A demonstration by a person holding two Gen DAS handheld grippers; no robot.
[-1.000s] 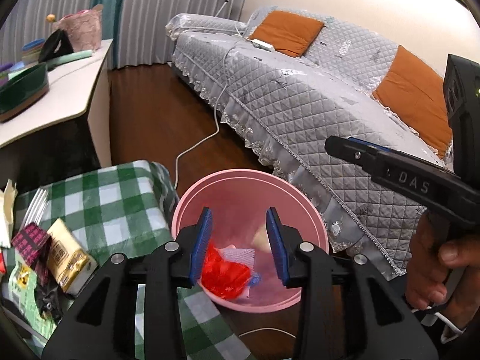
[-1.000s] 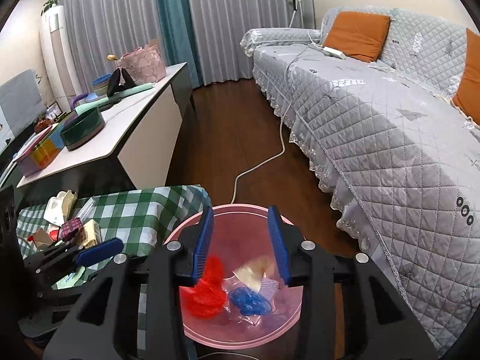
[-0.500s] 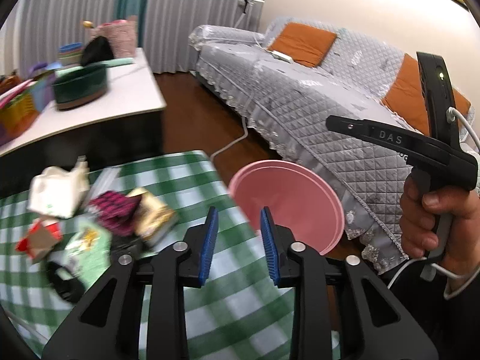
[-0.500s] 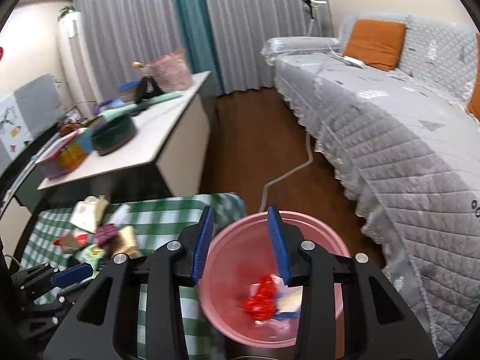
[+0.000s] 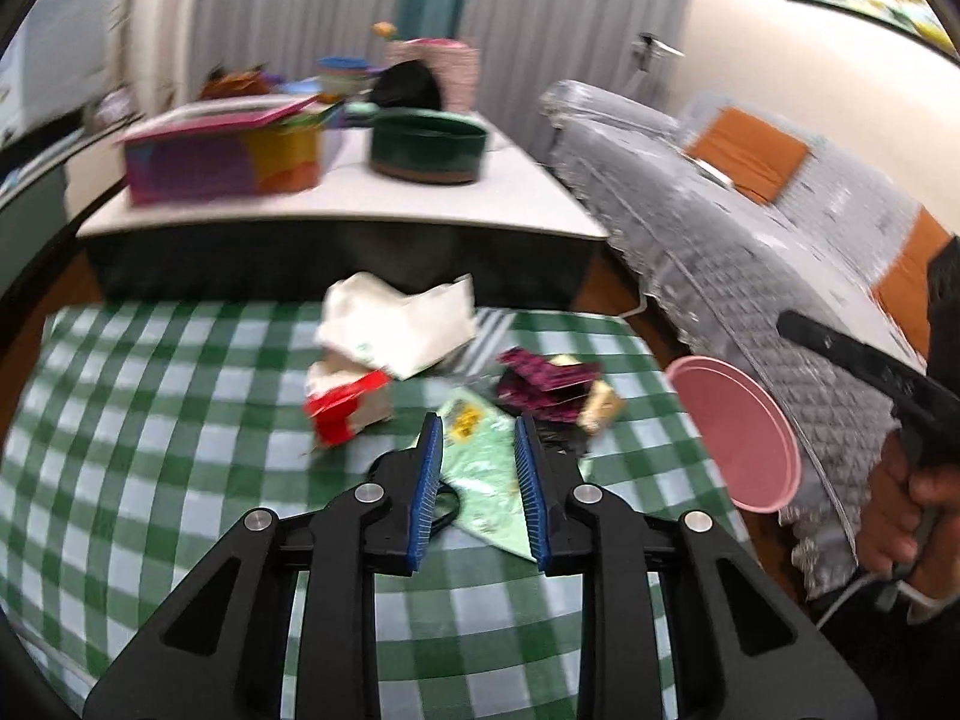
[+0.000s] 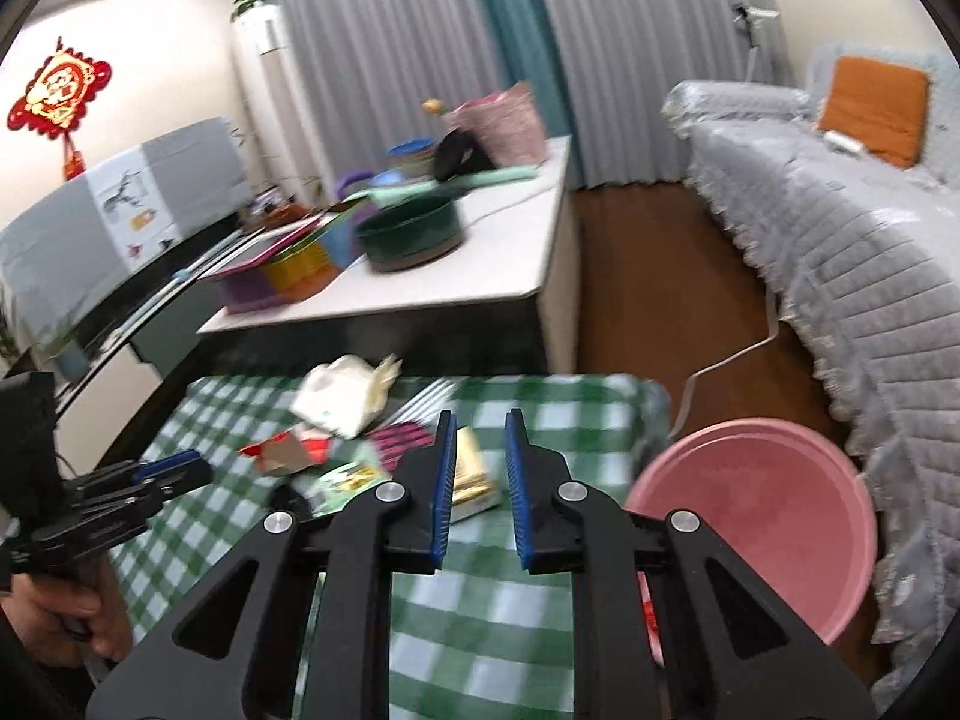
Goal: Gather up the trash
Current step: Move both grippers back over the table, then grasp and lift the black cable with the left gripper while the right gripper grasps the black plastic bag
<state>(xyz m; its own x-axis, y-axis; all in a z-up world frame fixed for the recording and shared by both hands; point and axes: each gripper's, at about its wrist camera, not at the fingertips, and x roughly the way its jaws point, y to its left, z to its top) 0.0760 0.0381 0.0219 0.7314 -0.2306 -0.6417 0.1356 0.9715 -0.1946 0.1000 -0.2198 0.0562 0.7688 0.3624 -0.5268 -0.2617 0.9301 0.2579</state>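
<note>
Both grippers, left (image 5: 478,456) and right (image 6: 478,457), gape empty above the wrappers (image 5: 480,468) at frame centre, likely lining up grabs; pink bin (image 6: 756,516) waits lower right.

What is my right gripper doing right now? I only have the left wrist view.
Observer: The right gripper is open and empty, lined up on a gold packet on the checked cloth.
Operator: Where is the bin from there?
Observer: The pink bin sits just right of the gripper, between the cloth's edge and the sofa.
</note>
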